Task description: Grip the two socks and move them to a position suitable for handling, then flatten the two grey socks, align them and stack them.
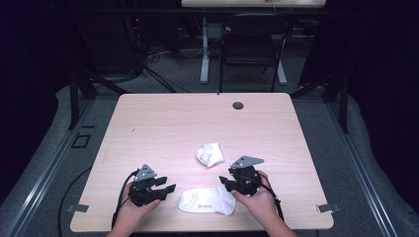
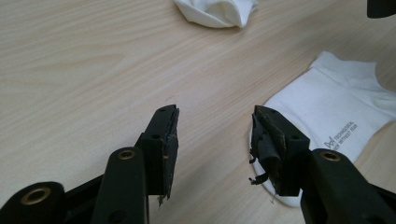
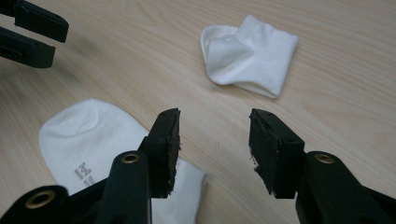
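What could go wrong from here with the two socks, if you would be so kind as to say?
1. Both the left tongs and the right tongs stand open and empty beside the flat sock; closing on it now might pinch only the top layer.
2. The crumpled sock lies apart from the flat one, so pairing them may drag it across the table and unfold it.
3. The left tongs' pads look frayed, so thin fabric might slip.

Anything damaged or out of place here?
The left claw pads look frayed, with black shreds hanging off. One sock lies flat; the other sock is crumpled mid-table.
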The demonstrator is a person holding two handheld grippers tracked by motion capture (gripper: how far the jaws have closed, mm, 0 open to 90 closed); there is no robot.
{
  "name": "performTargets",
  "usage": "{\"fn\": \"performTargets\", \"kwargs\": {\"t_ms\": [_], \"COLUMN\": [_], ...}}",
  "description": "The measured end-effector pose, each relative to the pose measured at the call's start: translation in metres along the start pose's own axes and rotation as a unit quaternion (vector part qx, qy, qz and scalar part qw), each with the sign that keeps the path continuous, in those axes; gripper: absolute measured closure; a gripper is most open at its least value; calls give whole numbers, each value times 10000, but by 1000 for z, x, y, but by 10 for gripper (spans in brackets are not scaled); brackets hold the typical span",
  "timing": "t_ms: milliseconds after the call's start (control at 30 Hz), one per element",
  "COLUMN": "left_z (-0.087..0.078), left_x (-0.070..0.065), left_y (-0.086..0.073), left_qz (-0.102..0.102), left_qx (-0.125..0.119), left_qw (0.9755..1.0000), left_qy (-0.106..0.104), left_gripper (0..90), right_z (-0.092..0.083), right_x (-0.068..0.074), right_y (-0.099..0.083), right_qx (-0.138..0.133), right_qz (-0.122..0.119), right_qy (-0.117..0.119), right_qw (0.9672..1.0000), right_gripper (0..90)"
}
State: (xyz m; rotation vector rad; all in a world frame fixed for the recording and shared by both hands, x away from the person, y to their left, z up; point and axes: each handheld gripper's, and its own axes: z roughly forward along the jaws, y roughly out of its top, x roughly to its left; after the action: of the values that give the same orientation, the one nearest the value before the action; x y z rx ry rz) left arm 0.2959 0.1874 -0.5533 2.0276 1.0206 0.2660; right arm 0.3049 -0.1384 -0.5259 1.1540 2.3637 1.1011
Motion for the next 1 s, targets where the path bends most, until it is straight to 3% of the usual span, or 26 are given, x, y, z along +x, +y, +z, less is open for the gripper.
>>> {"fn": "performTargets", "kwargs": {"t_ms": [267,433,533,600,667,1000], "left_z": [5,11,13,15,16,15], "left_x": [10,14,17,20,23,25], "left_y": [18,24,26,27,27,23], "left_qz": [-67,-10,-90,-116,-118,-58], "left_qx": [-75,-50,-92,-91,-84,-108], "left_qw": [9999,9999,9998,9998,9998,9997], "left_qy": [97,121,117,93,112,196], "left_gripper": [513,515,526,529,529,529], "right_z": [12,19,23,30,34,67], "right_x": [-8,-12,-10,-9,-6,4], "right_y": [25,40,44,49,51,69], "right_qx": [-48,105,195,362,411,616], "right_qz": [142,85,48,31,38,-195], "right_qy": [-16,-15,-75,-99,-86,-201], "right_qw": [9999,9999,9998,9993,9991,9977], "right_gripper": [501,552,566,649,677,669]}}
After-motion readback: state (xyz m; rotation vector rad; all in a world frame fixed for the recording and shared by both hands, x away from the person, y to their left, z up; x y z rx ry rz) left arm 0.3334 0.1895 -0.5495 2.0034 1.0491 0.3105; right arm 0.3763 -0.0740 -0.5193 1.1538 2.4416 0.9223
